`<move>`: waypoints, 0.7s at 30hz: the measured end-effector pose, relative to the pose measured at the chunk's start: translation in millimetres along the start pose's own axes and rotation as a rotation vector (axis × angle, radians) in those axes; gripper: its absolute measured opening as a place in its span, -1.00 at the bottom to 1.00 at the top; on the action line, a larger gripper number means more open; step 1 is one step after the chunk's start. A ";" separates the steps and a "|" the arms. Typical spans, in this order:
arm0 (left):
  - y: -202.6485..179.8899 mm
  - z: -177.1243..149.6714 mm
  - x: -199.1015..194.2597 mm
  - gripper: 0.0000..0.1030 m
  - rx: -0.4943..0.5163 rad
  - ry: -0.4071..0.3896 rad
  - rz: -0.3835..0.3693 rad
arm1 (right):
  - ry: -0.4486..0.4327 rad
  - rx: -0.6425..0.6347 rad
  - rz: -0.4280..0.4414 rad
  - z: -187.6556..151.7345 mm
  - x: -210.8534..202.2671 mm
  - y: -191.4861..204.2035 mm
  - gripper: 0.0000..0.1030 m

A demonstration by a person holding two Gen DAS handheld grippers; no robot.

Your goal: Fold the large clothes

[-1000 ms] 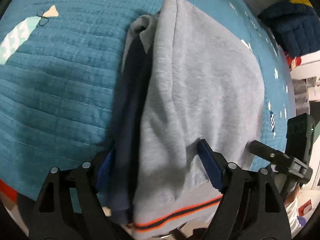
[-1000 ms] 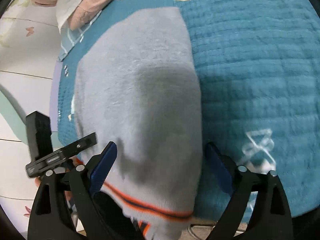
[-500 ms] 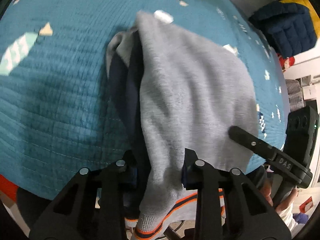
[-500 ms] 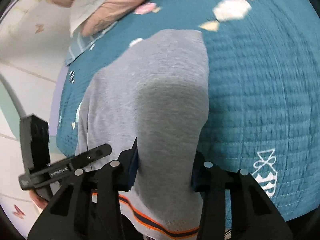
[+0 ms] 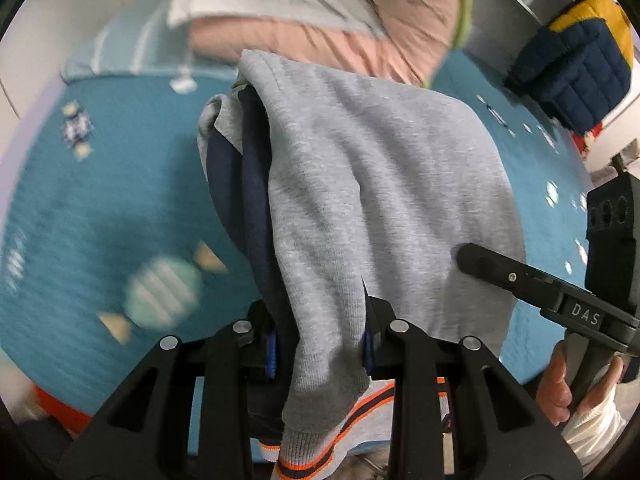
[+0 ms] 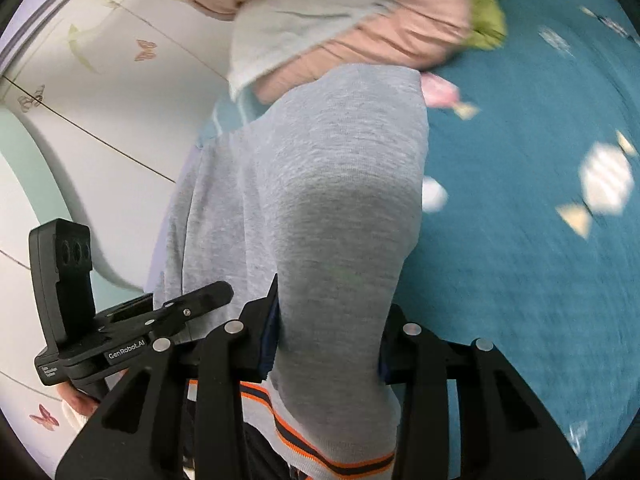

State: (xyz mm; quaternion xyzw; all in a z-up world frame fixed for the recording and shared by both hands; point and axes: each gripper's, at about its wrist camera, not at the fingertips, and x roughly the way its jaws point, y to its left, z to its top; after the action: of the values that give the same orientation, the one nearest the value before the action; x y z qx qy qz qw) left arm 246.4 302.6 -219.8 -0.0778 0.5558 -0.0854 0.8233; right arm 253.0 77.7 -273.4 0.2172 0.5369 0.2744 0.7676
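Note:
A folded grey sweatshirt point(image 5: 384, 184) with a navy lining and an orange-and-navy striped hem lies over the teal quilt point(image 5: 100, 208). My left gripper point(image 5: 320, 344) is shut on its near hem, at the edge where the navy layers show. My right gripper point(image 6: 326, 344) is shut on the near hem of the same sweatshirt point(image 6: 332, 208) at its other side. Each gripper shows at the edge of the other's view, the right one point(image 5: 560, 288) and the left one point(image 6: 132, 320). The garment's near end is raised off the quilt.
A pink padded garment with a white cloth point(image 5: 320, 12) is piled at the far end of the bed, also in the right wrist view point(image 6: 340, 20). A navy and yellow puffer jacket point(image 5: 576, 56) lies far right. A pale wall with butterfly stickers point(image 6: 80, 80) runs along the left.
Both grippers have closed on the sweatshirt's hem and lifted it, carrying the near end up and towards the far end of the bed. The pink pile has come into view.

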 end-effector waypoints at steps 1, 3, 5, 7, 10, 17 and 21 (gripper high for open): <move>12.6 13.4 -1.3 -0.44 -0.006 -0.005 0.015 | -0.002 -0.004 0.006 11.8 10.8 7.0 -0.32; 36.3 40.1 0.6 -0.43 -0.018 -0.005 0.041 | 0.004 -0.005 0.013 33.0 34.8 17.0 -0.32; 54.9 57.2 8.1 -0.43 -0.016 0.000 0.076 | 0.015 -0.007 0.018 51.0 62.0 24.7 -0.32; 80.6 71.9 21.8 -0.43 -0.026 0.014 0.104 | 0.029 -0.004 0.014 65.7 95.9 25.5 -0.32; 120.7 81.5 54.3 -0.42 -0.059 0.051 0.126 | 0.068 0.029 -0.008 72.8 142.7 14.4 -0.31; 163.9 60.5 111.9 -0.12 -0.118 0.062 0.170 | 0.078 0.049 -0.176 69.5 160.2 -13.8 0.11; 168.0 57.5 75.7 0.07 -0.081 -0.015 0.300 | -0.095 -0.032 -0.236 77.4 109.5 -4.3 0.35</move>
State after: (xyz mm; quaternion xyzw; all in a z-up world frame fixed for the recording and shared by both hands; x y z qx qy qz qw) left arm 336.8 450.8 -304.3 -0.0277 0.5580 0.0618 0.8271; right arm 356.6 143.2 -327.9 0.1528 0.5174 0.1804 0.8224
